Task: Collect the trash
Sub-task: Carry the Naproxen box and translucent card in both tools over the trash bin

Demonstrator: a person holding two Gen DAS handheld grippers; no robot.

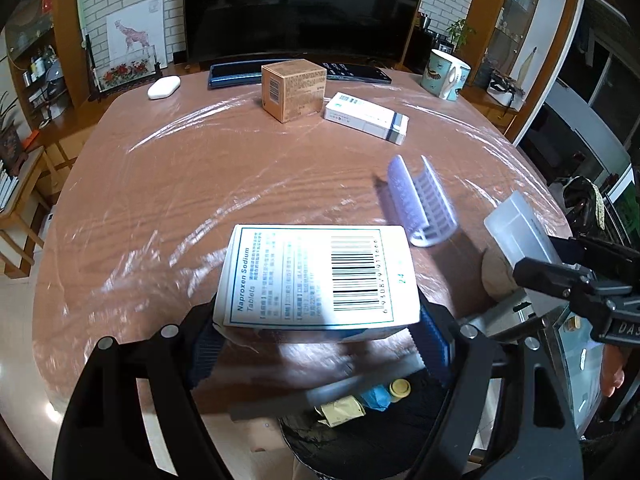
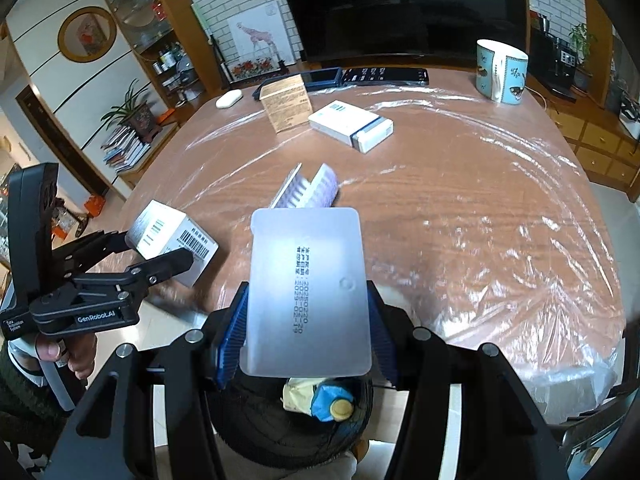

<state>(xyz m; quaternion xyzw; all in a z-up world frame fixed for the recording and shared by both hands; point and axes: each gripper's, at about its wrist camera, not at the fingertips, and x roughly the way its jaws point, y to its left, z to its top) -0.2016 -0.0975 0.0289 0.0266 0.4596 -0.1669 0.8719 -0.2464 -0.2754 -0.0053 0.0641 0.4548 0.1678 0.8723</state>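
My left gripper (image 1: 316,330) is shut on a white Naproxen Sodium tablet box (image 1: 318,276), held at the table's near edge above a black trash bin (image 1: 360,432). The box also shows in the right wrist view (image 2: 172,240), with the left gripper (image 2: 160,254) around it. My right gripper (image 2: 306,344) is shut on a frosted white plastic lid (image 2: 308,292), also over the bin (image 2: 280,420). The lid shows in the left wrist view (image 1: 520,228). A lilac ribbed plastic piece (image 1: 420,204) lies on the table, also seen in the right wrist view (image 2: 308,192).
A brown carton (image 1: 294,90), a white and grey box (image 1: 366,118), a white case (image 1: 164,87), a phone and remote (image 1: 300,72) and a mug (image 1: 446,74) sit farther back on the film-covered table (image 1: 200,180). The bin holds a yellow wrapper and blue scrap (image 2: 320,400).
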